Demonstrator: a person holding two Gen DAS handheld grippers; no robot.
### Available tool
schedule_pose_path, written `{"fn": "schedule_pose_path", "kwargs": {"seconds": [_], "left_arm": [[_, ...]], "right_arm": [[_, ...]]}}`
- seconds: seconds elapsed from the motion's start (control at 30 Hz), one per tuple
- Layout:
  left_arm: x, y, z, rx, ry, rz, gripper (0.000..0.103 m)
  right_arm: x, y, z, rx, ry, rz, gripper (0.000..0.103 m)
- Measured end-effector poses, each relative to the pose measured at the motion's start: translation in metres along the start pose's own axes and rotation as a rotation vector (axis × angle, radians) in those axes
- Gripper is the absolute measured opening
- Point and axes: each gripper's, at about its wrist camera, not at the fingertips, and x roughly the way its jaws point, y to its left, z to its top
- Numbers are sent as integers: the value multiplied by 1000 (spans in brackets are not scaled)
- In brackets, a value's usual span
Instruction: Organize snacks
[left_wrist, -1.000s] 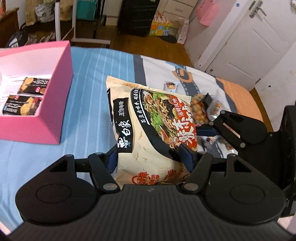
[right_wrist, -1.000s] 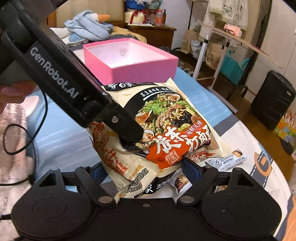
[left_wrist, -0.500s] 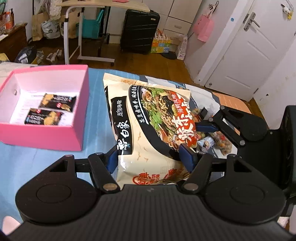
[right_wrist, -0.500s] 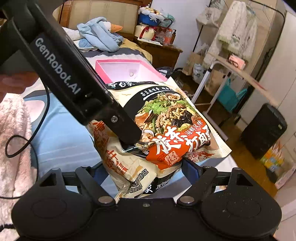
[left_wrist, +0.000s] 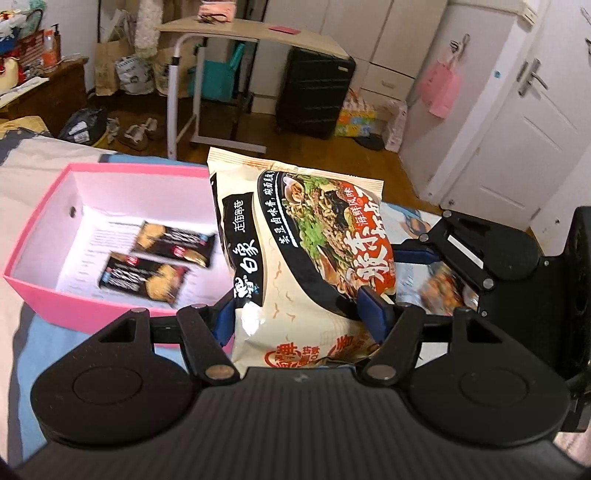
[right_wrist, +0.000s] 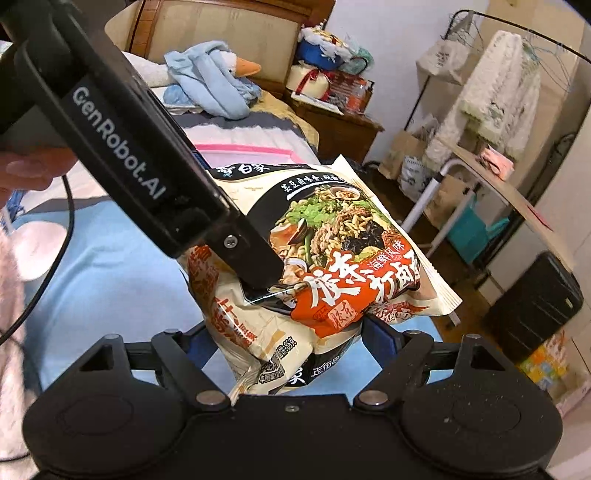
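A large cream and black instant noodle packet (left_wrist: 306, 258) hangs in the air, held from two sides. My left gripper (left_wrist: 299, 314) is shut on its lower end, blue pads pressing both edges. My right gripper (right_wrist: 291, 339) is shut on the packet (right_wrist: 332, 258) from the other side. In the left wrist view the right gripper (left_wrist: 461, 254) comes in from the right. The pink box (left_wrist: 110, 314) sits just left of the packet, open at the top, with two dark snack packets (left_wrist: 173, 242) on its white floor. The left gripper's arm (right_wrist: 147, 166) crosses the right wrist view.
A blurred small snack packet (left_wrist: 439, 284) lies on the blue bed sheet (right_wrist: 110, 280) behind the right gripper. Beyond the bed stand a rolling side table (left_wrist: 251, 37), a black suitcase (left_wrist: 314, 92) and a white door (left_wrist: 517, 140). A blue plush goose (right_wrist: 214, 85) lies near the headboard.
Both grippers have lifted the noodle packet together and carried it toward the pink box, which now sits closer beside it. Neither grip has changed.
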Motion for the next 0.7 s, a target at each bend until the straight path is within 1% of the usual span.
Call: {"fn": "schedule_pose_path", "kwargs": {"seconds": [0.1, 0.2, 0.23, 0.3, 0.4, 0.5, 0.6, 0.7], "left_arm": [[1, 26, 10, -27, -30, 9, 66], [2, 64, 17, -77, -109, 4, 66], [3, 78, 19, -101, -122, 2, 66], [7, 102, 24, -113, -139, 17, 66], [14, 128, 32, -128, -136, 53, 66], [24, 159, 40, -143, -110, 66, 66], [31, 185, 41, -181, -86, 70, 66], [37, 203, 37, -201, -86, 81, 66]], "right_arm": [[19, -3, 18, 0, -21, 16, 85], [41, -7, 38, 19, -66, 44, 85], [49, -7, 43, 21, -76, 57, 85], [68, -5, 54, 11, -93, 70, 85], [97, -3, 70, 26, -91, 100, 85], [122, -2, 82, 53, -73, 136, 85], [144, -5, 90, 113, -40, 211, 85], [160, -1, 95, 114, -30, 257, 85]]}}
